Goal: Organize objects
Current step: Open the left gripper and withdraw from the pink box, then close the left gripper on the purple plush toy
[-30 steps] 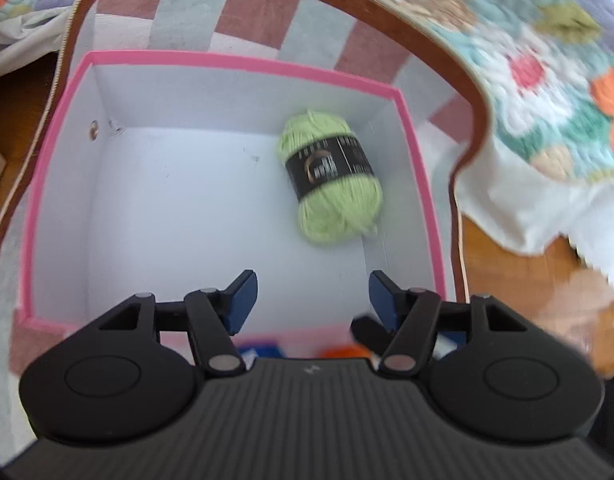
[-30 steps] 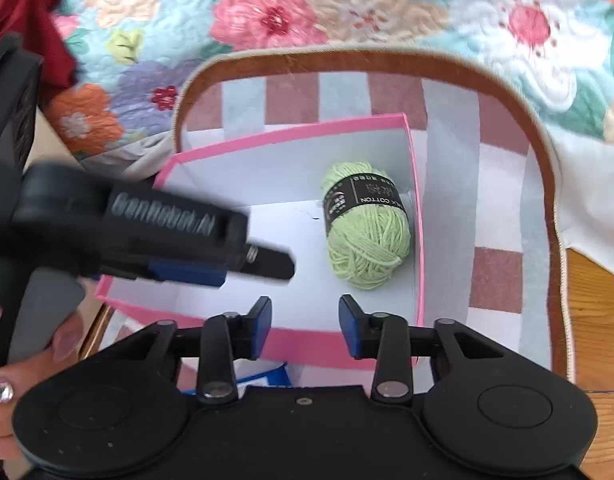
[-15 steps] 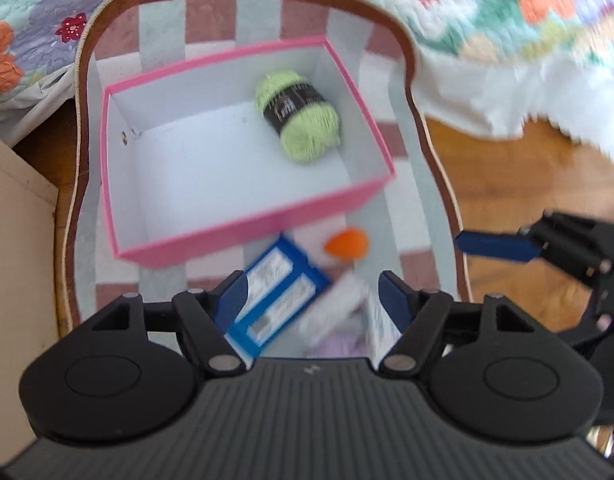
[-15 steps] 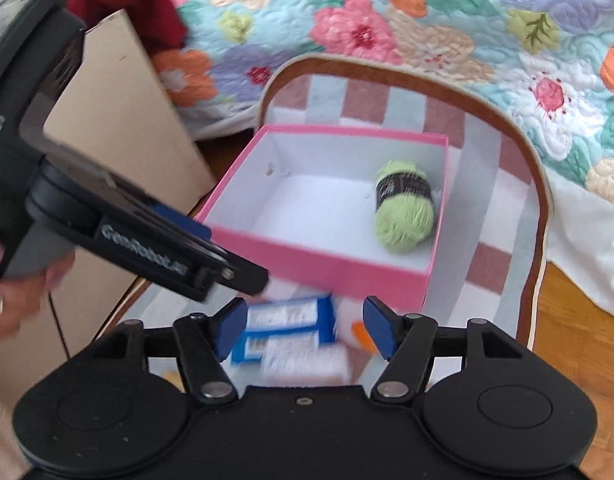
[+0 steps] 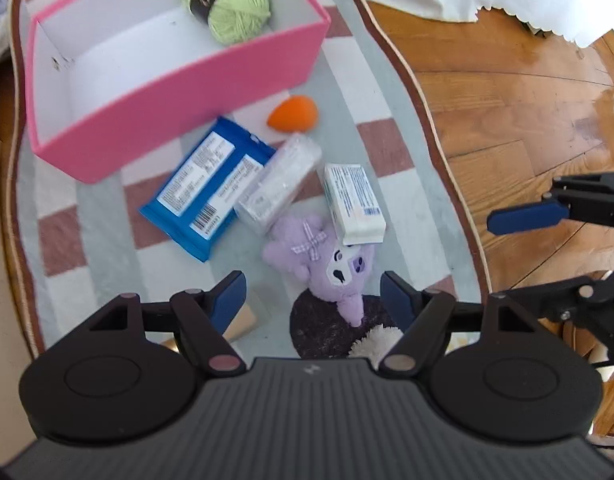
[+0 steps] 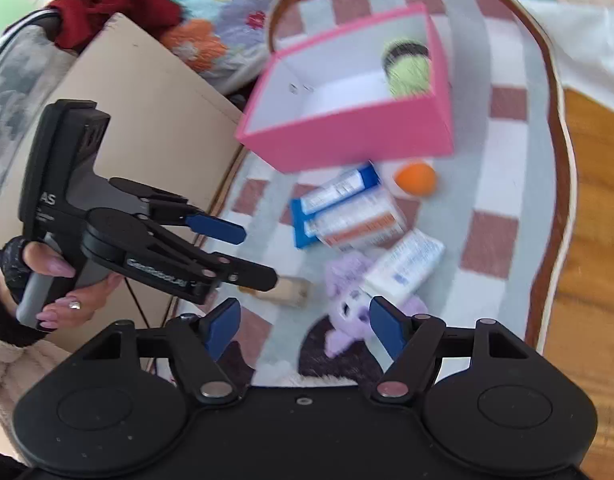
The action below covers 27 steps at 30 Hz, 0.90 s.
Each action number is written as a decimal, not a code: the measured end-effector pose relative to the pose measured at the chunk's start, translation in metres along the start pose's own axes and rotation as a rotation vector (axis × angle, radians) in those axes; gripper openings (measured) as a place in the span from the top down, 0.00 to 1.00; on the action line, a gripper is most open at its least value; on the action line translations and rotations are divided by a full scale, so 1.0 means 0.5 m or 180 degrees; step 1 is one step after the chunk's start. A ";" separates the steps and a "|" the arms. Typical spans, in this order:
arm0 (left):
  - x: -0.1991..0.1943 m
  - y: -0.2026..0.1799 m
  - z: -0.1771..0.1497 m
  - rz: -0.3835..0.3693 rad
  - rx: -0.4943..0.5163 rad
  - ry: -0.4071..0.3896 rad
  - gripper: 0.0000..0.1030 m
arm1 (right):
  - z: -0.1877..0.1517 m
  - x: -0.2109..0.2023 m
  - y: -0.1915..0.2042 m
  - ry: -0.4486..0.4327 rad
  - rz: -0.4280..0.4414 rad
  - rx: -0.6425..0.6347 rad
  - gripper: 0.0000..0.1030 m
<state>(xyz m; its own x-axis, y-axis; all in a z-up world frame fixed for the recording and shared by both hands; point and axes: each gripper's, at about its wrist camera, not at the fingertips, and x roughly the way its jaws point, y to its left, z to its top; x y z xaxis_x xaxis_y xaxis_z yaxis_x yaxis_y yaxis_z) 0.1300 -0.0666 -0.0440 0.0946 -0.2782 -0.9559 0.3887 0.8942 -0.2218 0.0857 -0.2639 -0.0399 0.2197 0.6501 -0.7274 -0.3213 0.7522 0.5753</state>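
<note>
While jaws part, yarn (image 5: 227, 0) inside box (image 5: 167, 92).

A home bedroom: a floral quilt (image 6: 211, 4) hangs over a wooden floor (image 5: 527, 112) beside a checked rug (image 5: 387, 136).

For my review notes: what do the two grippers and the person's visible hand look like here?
Both grippers, the left gripper and the right gripper, are matte black handheld units with round pivot discs, silver rivets and linkage arms, ending in blue fingers. The left one has white lettering on its side and a grey handle. The hand holding it wears a dark knit cuff, a cream fuzzy sleeve and pale pink nail polish.
</note>
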 end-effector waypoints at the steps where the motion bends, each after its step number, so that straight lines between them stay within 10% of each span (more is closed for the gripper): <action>1: 0.009 0.002 -0.004 -0.0001 0.0009 -0.0018 0.29 | -0.011 0.010 -0.010 0.0005 0.0014 0.0055 0.26; 9: 0.090 0.010 -0.015 -0.0043 0.0191 -0.0249 0.32 | -0.071 0.109 -0.066 0.0079 0.0139 0.0443 0.26; 15: 0.169 0.008 -0.009 -0.0261 0.0054 0.0065 0.43 | -0.090 0.192 -0.062 0.0029 -0.0214 0.0218 0.26; 23: 0.186 0.003 -0.026 0.0449 0.0599 -0.0527 0.40 | -0.104 0.228 -0.064 -0.0191 -0.0348 0.0279 0.26; 27: 0.201 0.036 -0.022 0.0175 0.0321 -0.0408 0.40 | -0.113 0.226 -0.066 -0.0376 -0.0400 0.0416 0.20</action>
<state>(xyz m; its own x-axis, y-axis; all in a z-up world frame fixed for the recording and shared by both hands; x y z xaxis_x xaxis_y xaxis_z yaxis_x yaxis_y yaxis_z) 0.1363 -0.0747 -0.1464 0.2318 -0.2779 -0.9322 0.4691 0.8715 -0.1431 0.0693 -0.2212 -0.1624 0.3593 0.5526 -0.7520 -0.1642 0.8307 0.5320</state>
